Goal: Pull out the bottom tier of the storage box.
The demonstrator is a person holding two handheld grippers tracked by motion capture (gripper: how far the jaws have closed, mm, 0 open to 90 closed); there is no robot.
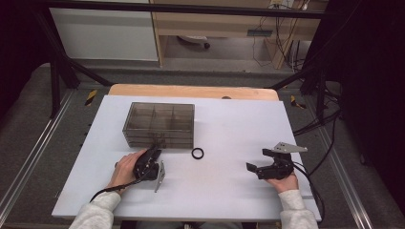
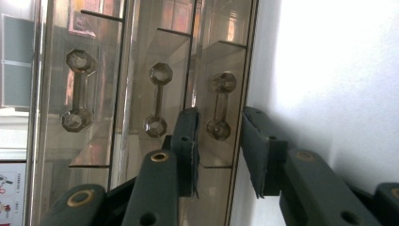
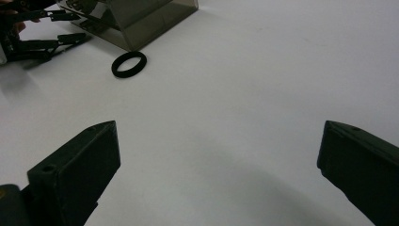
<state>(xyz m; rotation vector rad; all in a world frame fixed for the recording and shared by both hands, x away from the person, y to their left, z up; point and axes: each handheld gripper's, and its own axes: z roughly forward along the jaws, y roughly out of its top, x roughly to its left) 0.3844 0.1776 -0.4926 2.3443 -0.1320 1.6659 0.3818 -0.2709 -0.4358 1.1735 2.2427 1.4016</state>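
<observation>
A smoked, see-through box with three shallow drawers stands on the white table, left of centre. My left gripper is turned on its side against the box front. In the left gripper view its jaws straddle the dumbbell-shaped handle of the outermost drawer, with a small gap on each side, so it is open. A black ring lies on the table just right of that gripper. My right gripper rests at the near right, wide open with nothing between its fingers; the ring lies far ahead of it.
Two more drawer handles show on the box front. The box and my left gripper sit at the top left of the right gripper view. A wooden strip edges the table's far side.
</observation>
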